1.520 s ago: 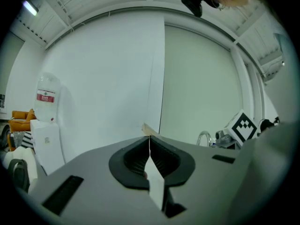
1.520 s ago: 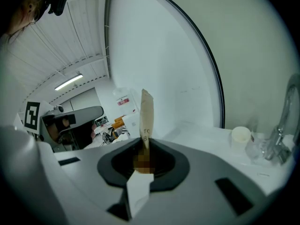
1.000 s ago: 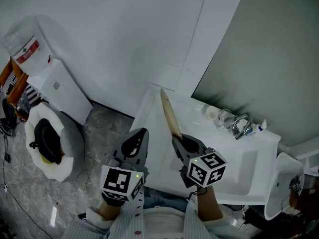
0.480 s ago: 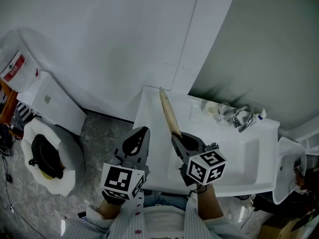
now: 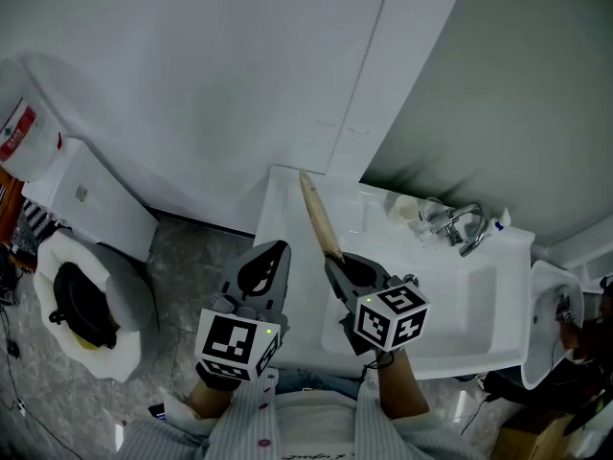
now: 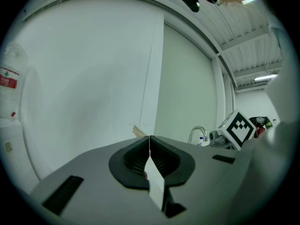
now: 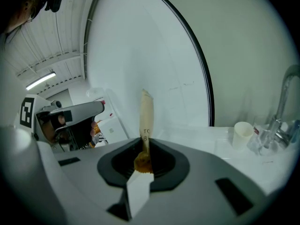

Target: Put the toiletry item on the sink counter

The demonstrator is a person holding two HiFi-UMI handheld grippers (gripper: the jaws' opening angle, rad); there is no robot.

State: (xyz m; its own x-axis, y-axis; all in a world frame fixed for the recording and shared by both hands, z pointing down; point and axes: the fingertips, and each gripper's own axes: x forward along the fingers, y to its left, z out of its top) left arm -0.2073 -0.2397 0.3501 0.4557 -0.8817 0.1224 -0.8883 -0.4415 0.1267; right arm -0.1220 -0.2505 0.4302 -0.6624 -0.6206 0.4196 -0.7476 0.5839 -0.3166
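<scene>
Looks like the carrying-in step, with the putting-down not yet done. Grips the toiletry item [image 5: 321, 216], a long thin stick in a tan paper wrapper, by its near end in the right gripper [image 5: 335, 259], jaws clamped on it with a crumpled bit of wrapper between them. Points it up and away toward the wall, above the left part of the sink counter [image 5: 287, 209] in the head view. Seems clear of the surface, though hard to tell for sure. Carries nothing in the left gripper [image 5: 275, 254]: jaws together, tips meeting, just beside the right one near the counter's left front corner.

Next, probably calls for lowering and tipping the stick until flat on the bare white stretch left of the basin, well apart from the paper cup [image 5: 404, 211] and the tap [image 5: 462, 228], then parting the jaws. Worth watching for a roll toward the basin or off the front edge, given so light and slim a thing.

As for writing: shows a few dark letters on the wrapper just above the grip in the right gripper view, roughly "TC" over "B", cut off and not enough for a brand. Shows a red label on a white object [image 5: 17, 137] at far left, near the toilet [image 5: 129, 319], print too small to read. Only black-and-white square markers on both gripper cubes, no words.
</scene>
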